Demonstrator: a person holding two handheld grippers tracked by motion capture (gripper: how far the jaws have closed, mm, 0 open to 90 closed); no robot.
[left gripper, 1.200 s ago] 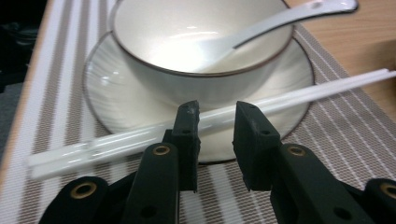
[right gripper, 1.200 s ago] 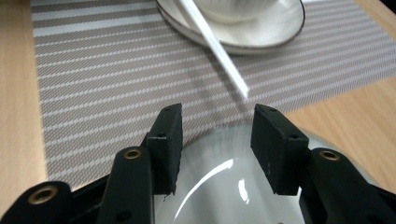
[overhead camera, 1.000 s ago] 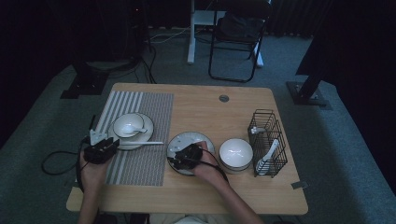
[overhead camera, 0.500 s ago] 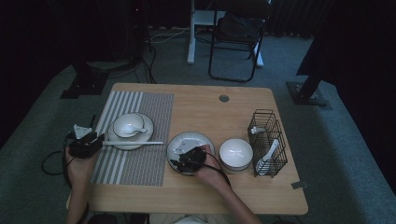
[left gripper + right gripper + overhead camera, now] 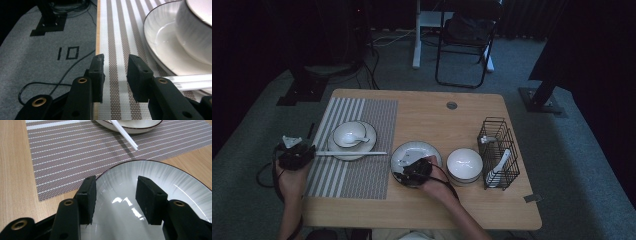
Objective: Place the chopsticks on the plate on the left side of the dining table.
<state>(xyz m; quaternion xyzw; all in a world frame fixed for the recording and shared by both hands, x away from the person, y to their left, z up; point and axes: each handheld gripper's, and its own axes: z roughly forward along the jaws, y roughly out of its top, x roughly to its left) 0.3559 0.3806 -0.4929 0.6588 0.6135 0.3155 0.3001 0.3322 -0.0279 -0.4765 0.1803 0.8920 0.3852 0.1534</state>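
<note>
The right gripper (image 5: 115,200) is hovering spread over the near rim of the plate (image 5: 160,177), gripping nothing. The left gripper (image 5: 115,77), jaws having just widened and empty, is sitting beside the chopsticks (image 5: 192,81) lying just right of it. Beyond it, the bowl (image 5: 348,134) and saucer (image 5: 368,142) are already set on the placemat (image 5: 362,172); the plate is still waiting, seemingly.

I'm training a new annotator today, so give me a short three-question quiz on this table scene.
1. True or false: the left tongs hold the chopsticks.
2. What lies under the right tongs? A) a wire rack B) a plate C) the placemat
3. Name what stands in the saucer on the placemat.

Key: 1. False: they are open over the placemat's edge, the chopsticks beside them. 2. B, the plate. 3. A small bowl.
</note>
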